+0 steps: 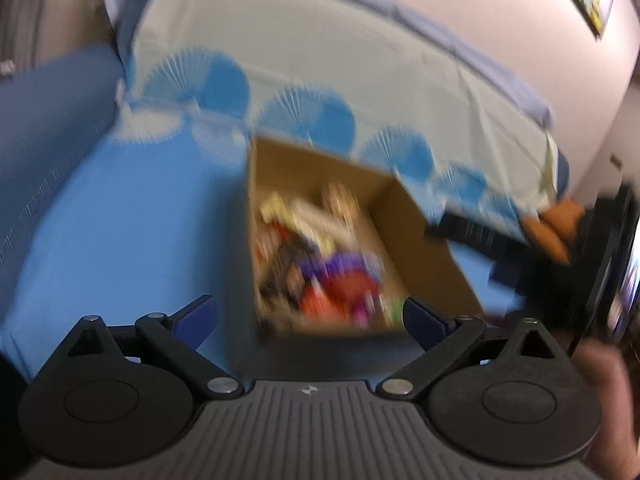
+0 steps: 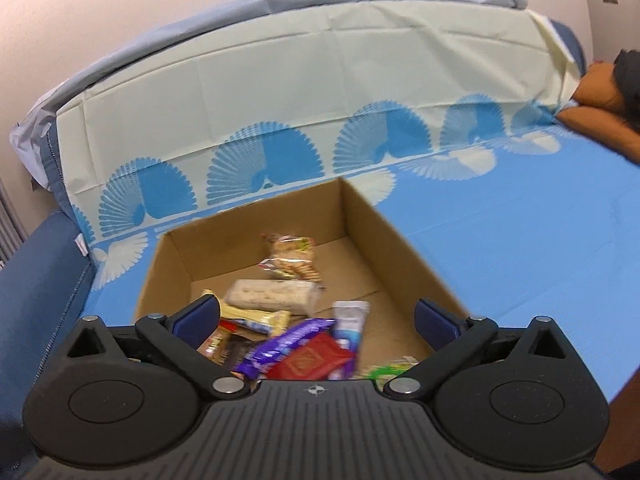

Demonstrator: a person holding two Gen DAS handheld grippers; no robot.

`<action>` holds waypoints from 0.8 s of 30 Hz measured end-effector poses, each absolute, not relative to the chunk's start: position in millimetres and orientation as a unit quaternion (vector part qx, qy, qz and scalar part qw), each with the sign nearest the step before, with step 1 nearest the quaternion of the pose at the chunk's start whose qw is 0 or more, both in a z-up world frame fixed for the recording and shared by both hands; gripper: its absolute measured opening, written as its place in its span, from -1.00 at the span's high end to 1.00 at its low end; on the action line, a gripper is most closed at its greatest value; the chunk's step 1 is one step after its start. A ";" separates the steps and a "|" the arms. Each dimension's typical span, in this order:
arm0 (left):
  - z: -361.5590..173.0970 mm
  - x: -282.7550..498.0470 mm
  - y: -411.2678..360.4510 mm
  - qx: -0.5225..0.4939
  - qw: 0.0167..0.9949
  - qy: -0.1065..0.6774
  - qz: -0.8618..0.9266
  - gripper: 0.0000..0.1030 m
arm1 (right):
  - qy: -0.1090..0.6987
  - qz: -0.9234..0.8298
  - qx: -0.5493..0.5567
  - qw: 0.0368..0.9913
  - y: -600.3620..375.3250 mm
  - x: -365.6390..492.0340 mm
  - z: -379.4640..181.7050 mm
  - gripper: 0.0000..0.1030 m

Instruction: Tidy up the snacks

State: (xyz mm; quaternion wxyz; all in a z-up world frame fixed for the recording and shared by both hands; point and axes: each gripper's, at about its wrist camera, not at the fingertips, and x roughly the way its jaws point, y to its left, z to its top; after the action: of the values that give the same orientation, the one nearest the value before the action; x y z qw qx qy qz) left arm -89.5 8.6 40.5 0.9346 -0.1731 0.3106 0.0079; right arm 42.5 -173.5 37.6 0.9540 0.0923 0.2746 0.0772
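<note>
Snacks [image 2: 280, 336] lie heaped in the near end of a cardboard box [image 2: 384, 232] on the blue cloth. Right gripper [image 2: 318, 318] hangs directly over the heap, jaws wide apart, empty, likely nearer. Left gripper [image 1: 310, 316], also spread and empty, faces the box's near wall; view blurred

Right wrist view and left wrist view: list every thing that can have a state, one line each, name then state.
cardboard box: open-topped, upright on the blue cloth, partly filled.
snack packets: lying loose in the box, piled toward the near end.
biscuit pack: sealed, lying alone toward the far wall.
left tongs: open, nothing between them.
right tongs: open, nothing held, over the box.
</note>
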 end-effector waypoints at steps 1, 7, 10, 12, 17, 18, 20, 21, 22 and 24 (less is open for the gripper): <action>36.3 -92.9 0.7 -0.160 0.934 0.318 -0.001 -0.95 | 0.271 0.074 0.089 0.956 -178.8 38.0 38.5 -0.99; 38.2 -95.0 -12.6 -0.127 0.945 0.300 -0.002 -0.99 | 0.260 0.097 0.053 0.959 -204.4 9.6 53.5 -0.99; 40.7 -76.2 -11.0 -0.120 0.942 0.310 0.033 -0.99 | 0.251 0.113 0.018 0.961 -210.9 -11.6 54.2 -0.99; 37.5 -63.0 -11.0 -0.113 0.937 0.327 0.042 -0.99 | 0.249 0.112 0.014 0.962 -215.5 -22.4 45.6 -0.99; 16.7 -51.9 -5.5 -0.102 0.928 0.353 0.055 -0.99 | 0.280 0.103 0.043 0.954 -215.2 -13.0 27.5 -0.99; 12.6 -52.0 -3.7 -0.103 0.927 0.357 0.056 -0.99 | 0.287 0.102 0.024 0.952 -209.7 -9.9 22.1 -0.99; 5.8 -50.7 -0.2 -0.108 0.924 0.363 0.057 -0.99 | 0.295 0.104 -0.016 0.950 -198.3 -8.3 14.0 -0.99; 3.9 -49.8 0.6 -0.110 0.923 0.365 0.057 -0.99 | 0.296 0.110 -0.031 0.948 -192.9 -9.2 11.2 -0.99; 2.9 -49.2 1.0 -0.110 0.923 0.364 0.057 -0.99 | 0.295 0.119 -0.040 0.947 -189.2 -10.2 9.4 -0.99; 2.8 -48.9 2.0 -0.112 0.925 0.359 0.061 -0.99 | 0.295 0.134 -0.055 0.945 -181.5 -11.5 6.2 -0.98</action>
State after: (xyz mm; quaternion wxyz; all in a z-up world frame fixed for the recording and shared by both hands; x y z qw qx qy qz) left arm -48.9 2.0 2.8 0.9247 -0.1121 0.3587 0.0610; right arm -11.5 -181.5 6.2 0.9445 -0.0552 0.2948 0.1339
